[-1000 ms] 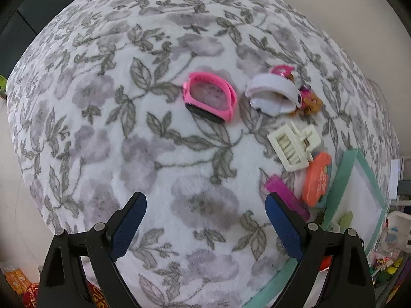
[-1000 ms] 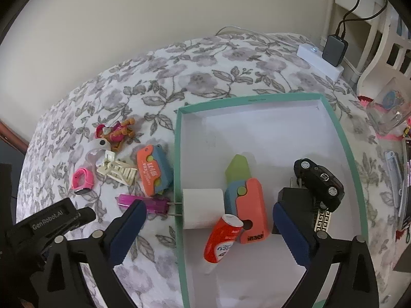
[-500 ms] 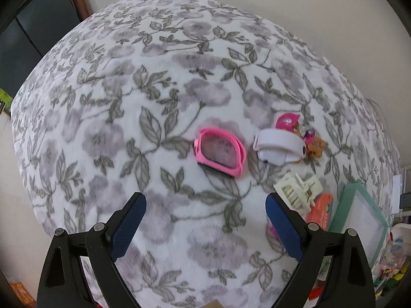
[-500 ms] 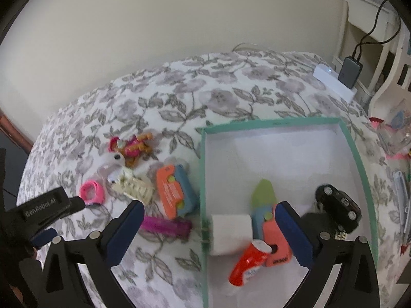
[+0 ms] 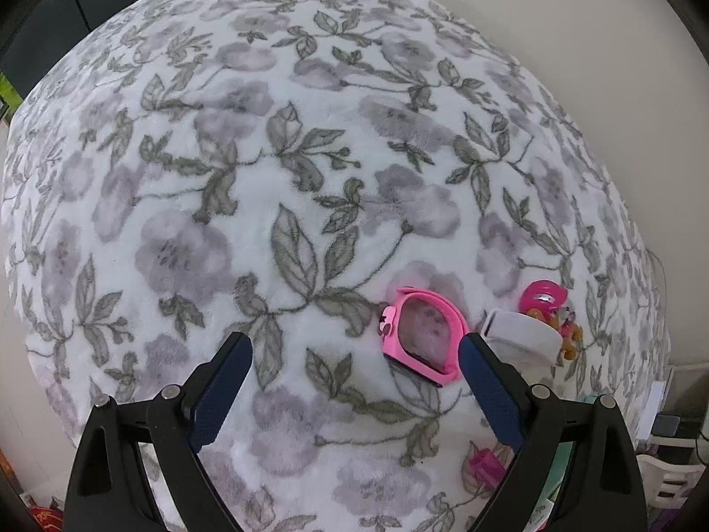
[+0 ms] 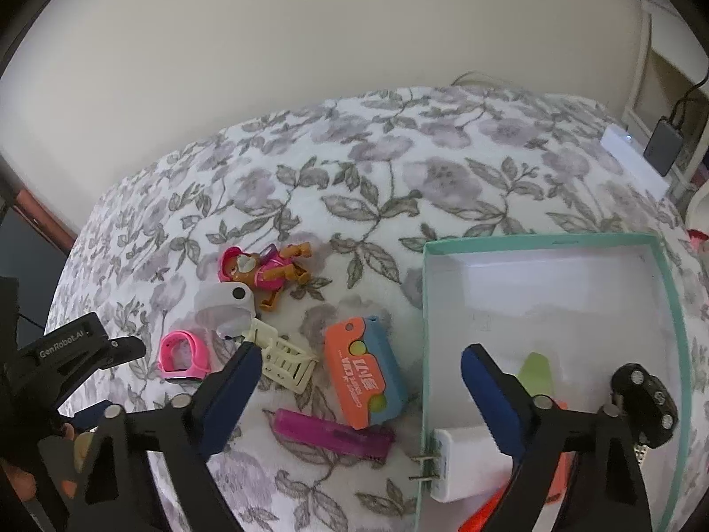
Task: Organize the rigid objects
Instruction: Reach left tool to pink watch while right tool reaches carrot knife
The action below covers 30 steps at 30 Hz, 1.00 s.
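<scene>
The words "GenRobot.AI" stand in white letters on the black body of the left gripper (image 6: 111, 350), seen at the left edge of the right wrist view. The orange and blue case (image 6: 364, 371) carries white printed characters on its orange side, but I cannot read them.

All the things lie on a soft, fuzzy blanket (image 5: 274, 204) with grey flowers and green-grey leaves. The pink watch (image 5: 421, 337) is a smooth rubber loop with a dark face. Beside it is a white band (image 5: 520, 339) of the same kind, and behind that a small plastic toy figure (image 6: 266, 271), brown with a pink helmet. The cream hair clip (image 6: 286, 357) has comb-like teeth. The purple lighter (image 6: 332, 434) is a long, see-through stick. The box (image 6: 673, 310) is rectangular, with teal walls and a white floor; a white charger (image 6: 469, 461) with metal pins and a black toy car (image 6: 644, 403) lie inside.

The left gripper (image 5: 354, 381) has its dark blue pads wide apart with nothing between them; the pink watch lies just beside its right finger, a little ahead of it. The right gripper (image 6: 359, 381) is closing its jaws, still empty: the orange and blue case and the purple lighter lie on the blanket between its fingers, the hair clip just beside the left one, the box wall near the right one.
</scene>
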### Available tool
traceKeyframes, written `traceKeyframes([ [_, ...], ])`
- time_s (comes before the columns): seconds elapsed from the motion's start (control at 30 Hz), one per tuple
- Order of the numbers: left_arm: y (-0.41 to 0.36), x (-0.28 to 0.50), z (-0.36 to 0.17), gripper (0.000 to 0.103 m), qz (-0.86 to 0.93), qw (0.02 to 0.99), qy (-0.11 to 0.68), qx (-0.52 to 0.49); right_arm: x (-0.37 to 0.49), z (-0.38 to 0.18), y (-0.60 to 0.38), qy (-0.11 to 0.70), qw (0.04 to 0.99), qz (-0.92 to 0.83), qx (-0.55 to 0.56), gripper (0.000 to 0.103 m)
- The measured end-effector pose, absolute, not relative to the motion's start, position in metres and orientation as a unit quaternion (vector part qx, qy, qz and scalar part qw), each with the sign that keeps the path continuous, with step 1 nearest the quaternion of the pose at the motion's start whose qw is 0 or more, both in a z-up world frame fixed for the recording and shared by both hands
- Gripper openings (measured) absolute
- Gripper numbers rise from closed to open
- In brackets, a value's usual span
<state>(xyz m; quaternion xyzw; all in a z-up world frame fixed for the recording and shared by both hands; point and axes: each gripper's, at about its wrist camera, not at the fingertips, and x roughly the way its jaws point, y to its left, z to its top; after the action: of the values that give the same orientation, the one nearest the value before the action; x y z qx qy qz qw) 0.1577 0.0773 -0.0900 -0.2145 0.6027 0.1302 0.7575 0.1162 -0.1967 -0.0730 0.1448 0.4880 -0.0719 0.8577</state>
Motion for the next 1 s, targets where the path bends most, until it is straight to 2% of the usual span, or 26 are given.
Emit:
traceKeyframes([
  [0.2, 0.067, 0.17, -0.104, 0.094, 0.11, 0.751, 0.614, -0.217, 0.123, -0.087, -0.198, 0.508, 0.848, -0.062, 0.139, 0.068],
  [0.4, 0.071, 0.178, -0.117, 0.094, 0.118, 0.744, 0.622, -0.213, 0.128, -0.087, -0.193, 0.509, 0.851, -0.071, 0.109, 0.065],
  [0.5, 0.073, 0.179, -0.121, 0.093, 0.124, 0.744, 0.624, -0.203, 0.129, -0.082, -0.192, 0.501, 0.856, -0.061, 0.11, 0.058],
  [0.6, 0.074, 0.178, -0.125, 0.093, 0.123, 0.744, 0.628, -0.194, 0.129, -0.081, -0.186, 0.501, 0.858, -0.05, 0.101, 0.057],
  [0.67, 0.073, 0.178, -0.128, 0.091, 0.125, 0.742, 0.632, -0.185, 0.13, -0.086, -0.181, 0.507, 0.856, -0.043, 0.092, 0.053],
  [0.73, 0.072, 0.178, -0.132, 0.087, 0.133, 0.74, 0.637, -0.168, 0.13, -0.092, -0.18, 0.516, 0.851, -0.044, 0.087, 0.052],
  [1.0, 0.065, 0.181, -0.141, 0.087, 0.154, 0.747, 0.636, -0.118, 0.13, -0.104, -0.182, 0.528, 0.844, -0.05, 0.08, 0.049],
])
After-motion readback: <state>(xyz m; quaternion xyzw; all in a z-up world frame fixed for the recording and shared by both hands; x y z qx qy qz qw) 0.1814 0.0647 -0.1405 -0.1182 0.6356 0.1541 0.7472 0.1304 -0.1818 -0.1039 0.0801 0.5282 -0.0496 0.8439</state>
